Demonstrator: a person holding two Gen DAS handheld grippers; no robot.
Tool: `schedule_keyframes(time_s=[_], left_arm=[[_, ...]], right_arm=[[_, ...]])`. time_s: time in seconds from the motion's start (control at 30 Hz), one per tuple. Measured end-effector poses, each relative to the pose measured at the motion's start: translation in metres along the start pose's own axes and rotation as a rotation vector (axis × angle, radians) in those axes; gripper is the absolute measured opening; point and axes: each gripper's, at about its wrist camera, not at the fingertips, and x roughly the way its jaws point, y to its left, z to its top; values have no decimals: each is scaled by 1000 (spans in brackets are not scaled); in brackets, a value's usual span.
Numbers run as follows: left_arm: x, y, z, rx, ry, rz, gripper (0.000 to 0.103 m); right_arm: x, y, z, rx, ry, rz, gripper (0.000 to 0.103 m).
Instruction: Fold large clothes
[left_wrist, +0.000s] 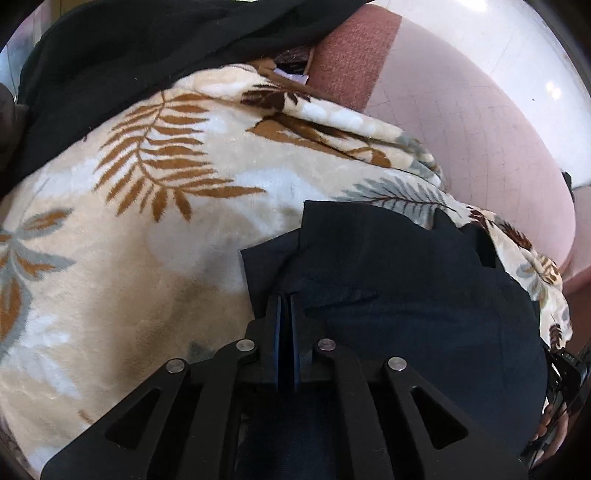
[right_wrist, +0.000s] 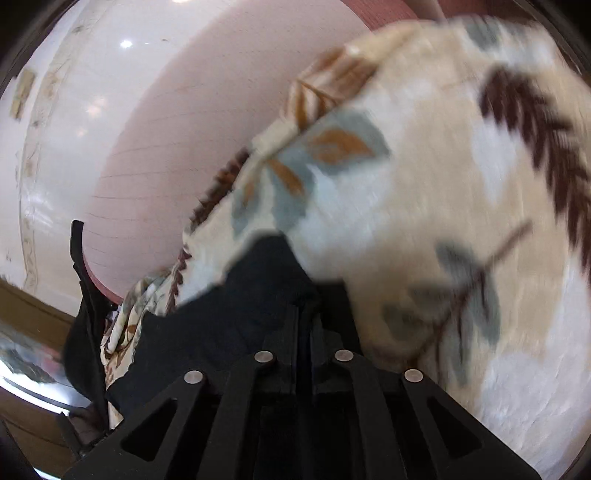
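Floor: pale pink tiles (left_wrist: 472, 122) with a glossy white stretch beyond, seen past the bed edge in both views.
Bed: a cream leaf-print blanket (left_wrist: 155, 206) covers it and fills most of both views; it is blurred in the right wrist view.
Left gripper: the left gripper (left_wrist: 286, 306) has its blue-padded fingers pressed together, clamped on the near-left edge of the dark garment (left_wrist: 399, 295).
Right gripper: the right gripper (right_wrist: 304, 317) also has its fingers drawn tight together, with black cloth bunched up between and around them, so it is pinching the garment (right_wrist: 258, 288) too.
Garment, place: it lies on the blanket at the bed's near edge, just in front of both grippers, touching the blanket all round.
Garment, axis: in the left wrist view it stretches from the fingers away to the right and down towards the lower right of the frame, with a squared corner pointing up and away; its full length is cut off by the frame, so the true long axis cannot be told.
Garment, right view: a rumpled flap points up and away from the fingers, with the blanket's folded edge just behind it.
Black cloth: a second black cloth (left_wrist: 129, 48) is draped across the far side of the blanket, well apart from the gripped garment.
Red mat: a reddish textured strip (left_wrist: 351, 59) shows at the far edge, beside the tiles.
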Motion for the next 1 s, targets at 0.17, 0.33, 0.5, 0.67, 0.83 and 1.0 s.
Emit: schedule_keyframes(time_s=[0.17, 0.33, 0.5, 0.67, 0.83, 1.0], left_arm=[[-56, 11, -21, -7, -40, -69, 4], [-85, -3, -70, 58, -82, -131, 9], [-58, -2, -108, 23, 9, -59, 9], [-56, 5, -117, 18, -18, -55, 10], [-53, 7, -112, 18, 18, -72, 11], [-52, 6, -111, 28, 23, -70, 12]], right_arm=[[-70, 6, -14, -70, -98, 53, 23], [-112, -20, -56, -72, -126, -61, 64], [-108, -38, -89, -27, -15, 44, 3], [-126, -43, -99, -20, -114, -12, 3], [-124, -26, -102, -41, -85, -208, 27], [-158, 12, -116, -72, -213, -168, 41]])
